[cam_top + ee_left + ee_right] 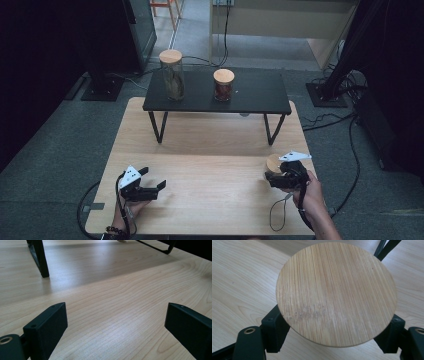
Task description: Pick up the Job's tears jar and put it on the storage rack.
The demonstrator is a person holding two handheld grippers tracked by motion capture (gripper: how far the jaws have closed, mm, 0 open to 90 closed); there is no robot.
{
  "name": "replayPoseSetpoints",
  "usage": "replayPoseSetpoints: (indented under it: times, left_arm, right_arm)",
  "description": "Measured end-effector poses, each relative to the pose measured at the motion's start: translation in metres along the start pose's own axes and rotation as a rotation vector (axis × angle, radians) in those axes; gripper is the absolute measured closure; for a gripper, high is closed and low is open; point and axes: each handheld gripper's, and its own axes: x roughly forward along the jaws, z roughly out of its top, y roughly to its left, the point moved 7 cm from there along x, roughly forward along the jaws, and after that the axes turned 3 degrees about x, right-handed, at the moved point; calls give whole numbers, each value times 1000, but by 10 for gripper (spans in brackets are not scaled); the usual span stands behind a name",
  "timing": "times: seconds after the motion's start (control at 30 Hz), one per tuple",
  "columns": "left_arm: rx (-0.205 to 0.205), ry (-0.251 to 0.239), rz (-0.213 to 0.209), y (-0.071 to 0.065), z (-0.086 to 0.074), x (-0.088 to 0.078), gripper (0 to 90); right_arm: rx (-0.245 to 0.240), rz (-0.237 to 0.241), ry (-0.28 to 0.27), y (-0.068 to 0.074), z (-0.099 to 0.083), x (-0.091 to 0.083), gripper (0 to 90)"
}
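My right gripper [278, 176] is at the table's front right, shut on a jar with a round wooden lid [273, 163]. In the right gripper view the lid [337, 292] hides the jar's body, and my right gripper [333, 328] has a black jaw pressed in under the lid's rim on each side. Near the front left, my left gripper [156, 188] hovers low over the wood, open with nothing in it. In the left gripper view the left gripper [116, 315] has only bare tabletop between its wide-apart jaws.
A low black shelf [250, 95] on thin metal legs stands across the back of the wooden table [210, 145]. On it are a tall glass jar [172, 75] and a shorter jar [223, 85], both with wooden lids. Cables lie on the floor at the right.
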Motion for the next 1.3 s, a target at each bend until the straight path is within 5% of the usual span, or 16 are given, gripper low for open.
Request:
replayPoseSetpoints:
  times: [1.3]
  left_arm:
    - [2, 7, -3, 0, 1, 0, 45]
  right_arm:
    - [-38, -15, -44, -2, 80, -36, 249]
